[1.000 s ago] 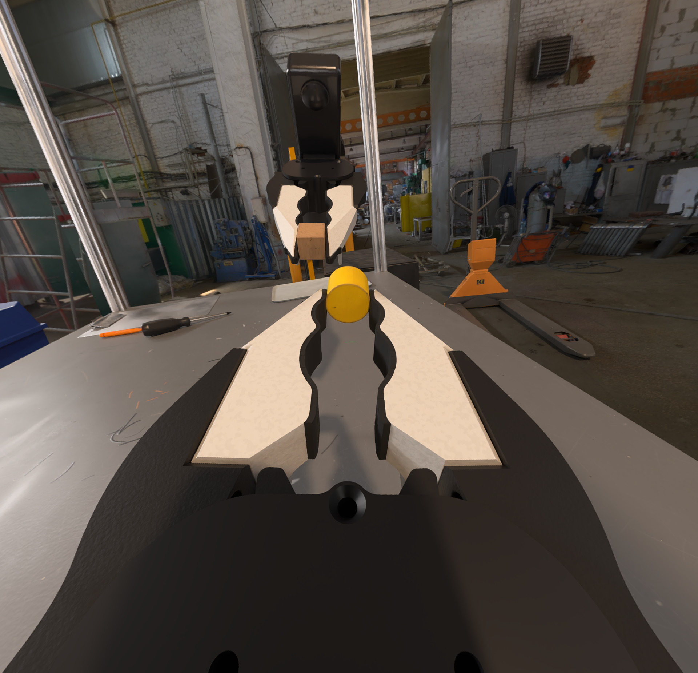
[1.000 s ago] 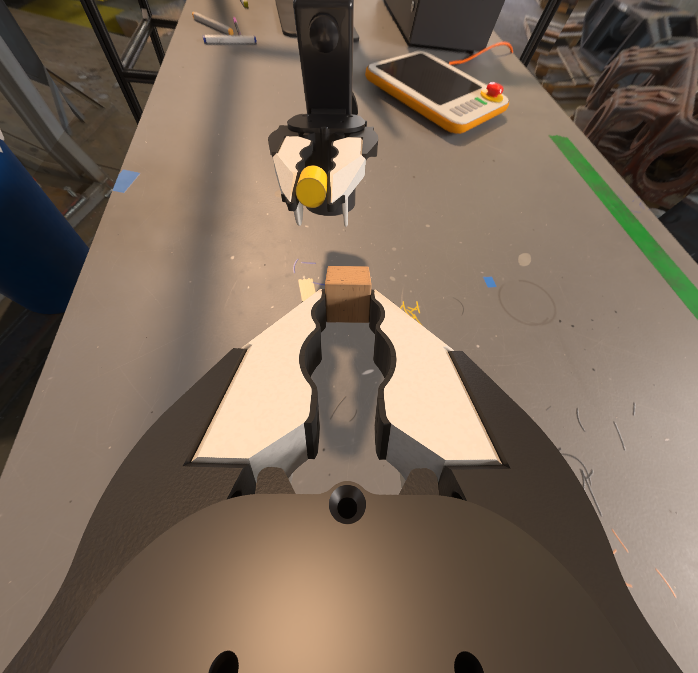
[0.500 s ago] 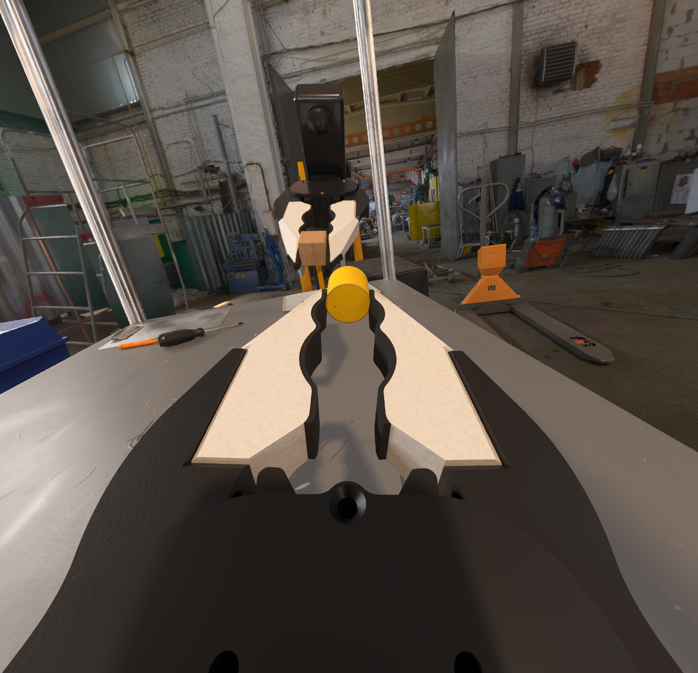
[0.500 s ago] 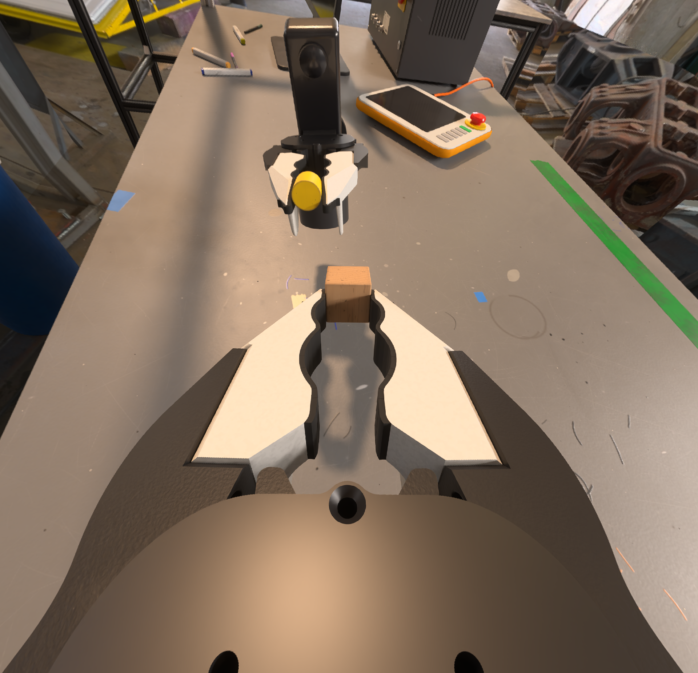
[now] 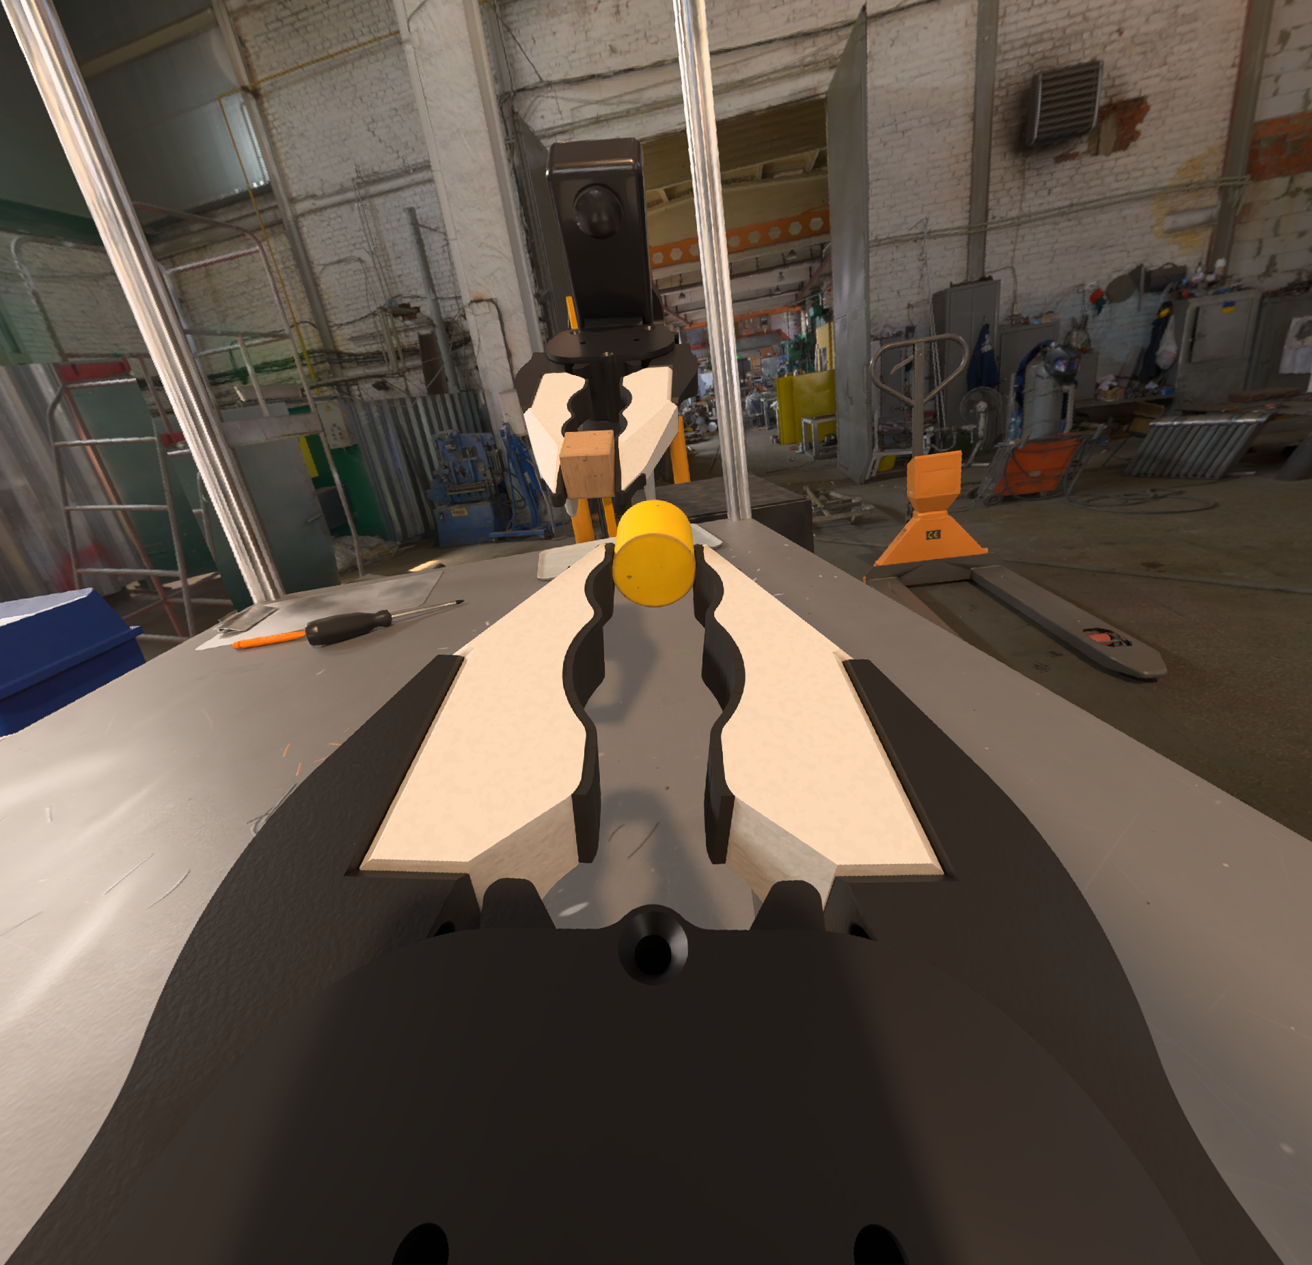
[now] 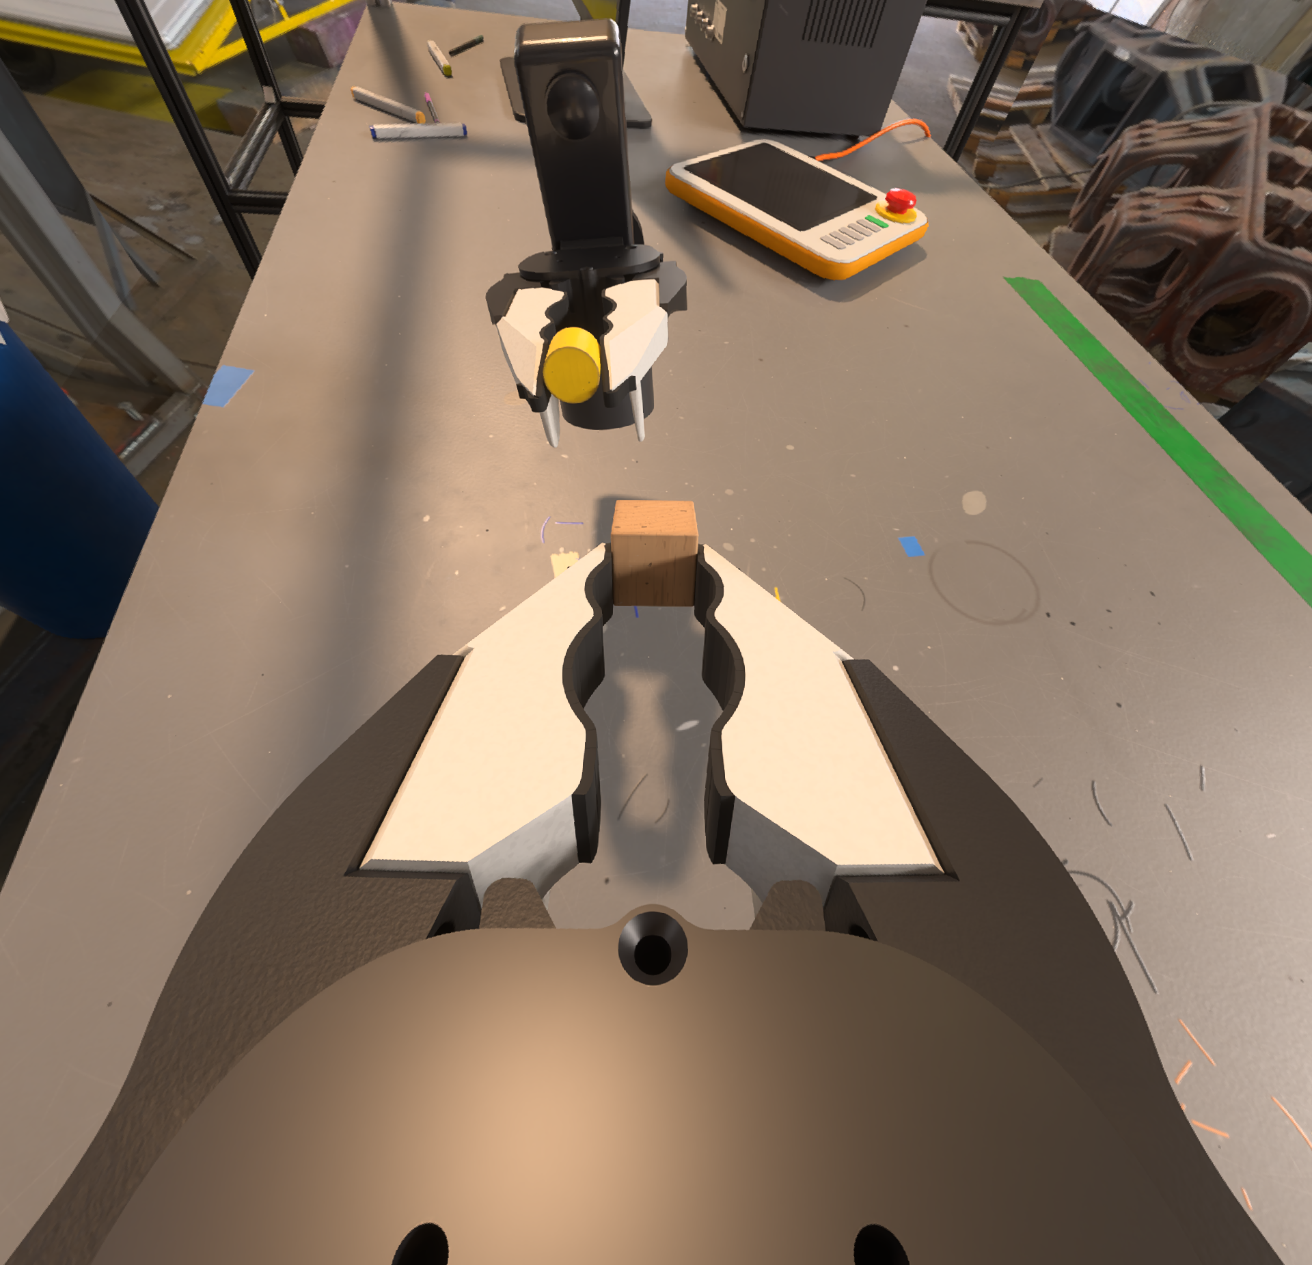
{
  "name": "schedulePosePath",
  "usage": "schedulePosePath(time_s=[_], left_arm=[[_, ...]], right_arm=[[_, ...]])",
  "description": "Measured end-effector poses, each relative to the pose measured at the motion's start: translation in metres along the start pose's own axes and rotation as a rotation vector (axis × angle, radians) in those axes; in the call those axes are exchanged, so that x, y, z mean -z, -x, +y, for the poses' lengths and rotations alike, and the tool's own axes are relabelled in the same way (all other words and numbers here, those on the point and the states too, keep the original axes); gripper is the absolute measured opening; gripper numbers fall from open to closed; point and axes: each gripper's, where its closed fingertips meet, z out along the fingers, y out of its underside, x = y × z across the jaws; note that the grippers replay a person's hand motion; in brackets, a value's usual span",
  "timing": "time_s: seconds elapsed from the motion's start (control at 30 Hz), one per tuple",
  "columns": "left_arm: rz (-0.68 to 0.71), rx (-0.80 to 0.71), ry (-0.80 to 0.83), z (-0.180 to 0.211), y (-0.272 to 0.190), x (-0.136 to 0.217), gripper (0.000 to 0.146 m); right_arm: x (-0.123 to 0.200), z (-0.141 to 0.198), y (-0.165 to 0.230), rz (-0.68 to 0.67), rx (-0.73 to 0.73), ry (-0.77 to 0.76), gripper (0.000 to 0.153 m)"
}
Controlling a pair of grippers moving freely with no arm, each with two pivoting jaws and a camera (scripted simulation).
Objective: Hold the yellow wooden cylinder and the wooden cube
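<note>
My left gripper (image 5: 653, 563) is shut on the yellow wooden cylinder (image 5: 652, 562), which lies crosswise between the fingertips, above the grey table (image 5: 177, 769). My right gripper (image 6: 653, 563) is shut on the wooden cube (image 6: 653, 553) and holds it above the table. The two grippers face each other. In the left wrist view the right gripper (image 5: 593, 475) shows farther off with the cube (image 5: 586, 464). In the right wrist view the left gripper (image 6: 576, 379) shows farther off with the cylinder (image 6: 571, 375).
A screwdriver (image 5: 355, 624) and an orange pencil (image 5: 266, 640) lie at the table's left. A yellow-edged control pendant (image 6: 795, 205), a grey cabinet (image 6: 816, 31) and several markers (image 6: 415, 105) lie at the far end. A black cylinder base (image 6: 596, 414) stands under the left gripper. Green tape (image 6: 1164, 436) marks the right edge.
Both grippers have kept their hold and risen higher above the table. They have drawn farther apart, and the black cylinder base under the left gripper has come into sight.
</note>
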Motion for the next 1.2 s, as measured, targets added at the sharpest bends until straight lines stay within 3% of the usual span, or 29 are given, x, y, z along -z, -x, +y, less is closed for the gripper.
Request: schedulePosePath(time_s=[0.27, 0.63, 0.83, 1.03, 1.2], left_arm=[[0.000, 0.022, 0.024, 0.002, 0.001, 0.002, 0.021], [-0.042, 0.009, 0.147, 0.009, 0.002, -0.010, 0.021], [-0.034, 0.030, 0.103, 0.006, 0.002, -0.009, 0.021], [-0.042, 0.019, 0.097, 0.003, 0.002, -0.008, 0.021], [-0.036, -0.012, 0.145, 0.010, 0.001, -0.007, 0.021]], right_arm=[[-0.005, 0.011, 0.001, 0.012, 0.025, 0.113, 0.021], [0.015, 0.012, -0.002, 0.040, 0.101, 0.263, 0.021], [0.011, 0.007, 0.000, 0.066, 0.108, 0.118, 0.021], [0.009, 0.004, -0.003, 0.101, 0.181, 0.106, 0.021], [0.006, 0.019, -0.002, 0.085, 0.204, 0.287, 0.021]])
